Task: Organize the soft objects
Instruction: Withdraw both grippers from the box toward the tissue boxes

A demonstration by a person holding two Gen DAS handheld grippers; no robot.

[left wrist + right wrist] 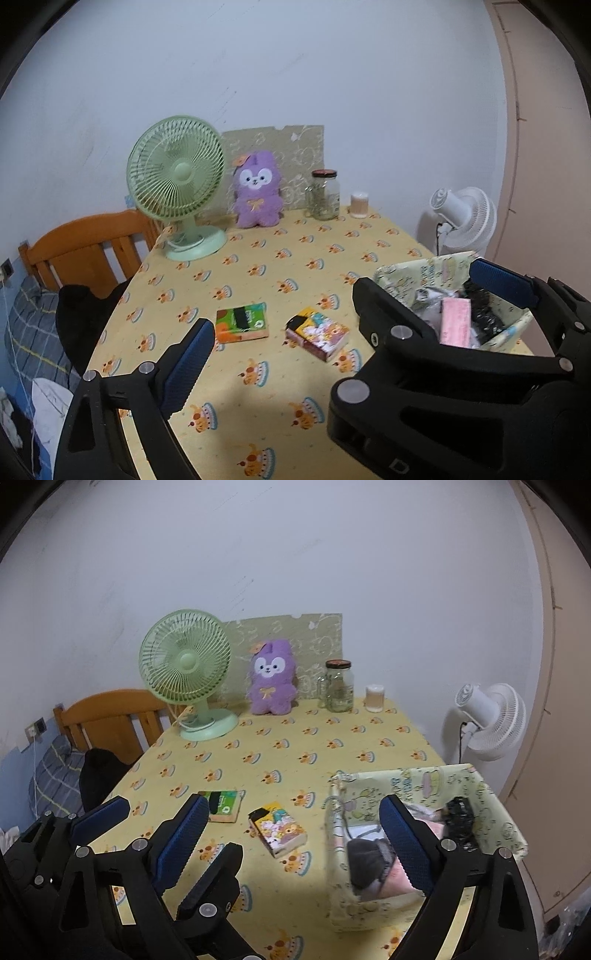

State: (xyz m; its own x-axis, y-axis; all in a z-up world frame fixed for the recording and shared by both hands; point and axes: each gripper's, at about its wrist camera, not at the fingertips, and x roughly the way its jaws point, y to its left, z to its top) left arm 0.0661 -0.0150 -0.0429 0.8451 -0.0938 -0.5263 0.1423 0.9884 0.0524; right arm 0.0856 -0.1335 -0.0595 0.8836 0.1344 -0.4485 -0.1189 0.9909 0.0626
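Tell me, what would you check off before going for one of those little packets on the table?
1. Left fingers open and empty: ok.
2. Right fingers open and empty: ok.
3. Green packet lying flat on the tablecloth with nothing on it: ok.
4. Cartoon packet apart from the green one: ok.
5. Room left in the fabric basket, which already holds several things: cannot tell.
6. The two tools clear of each other: cannot tell; they overlap in both views.
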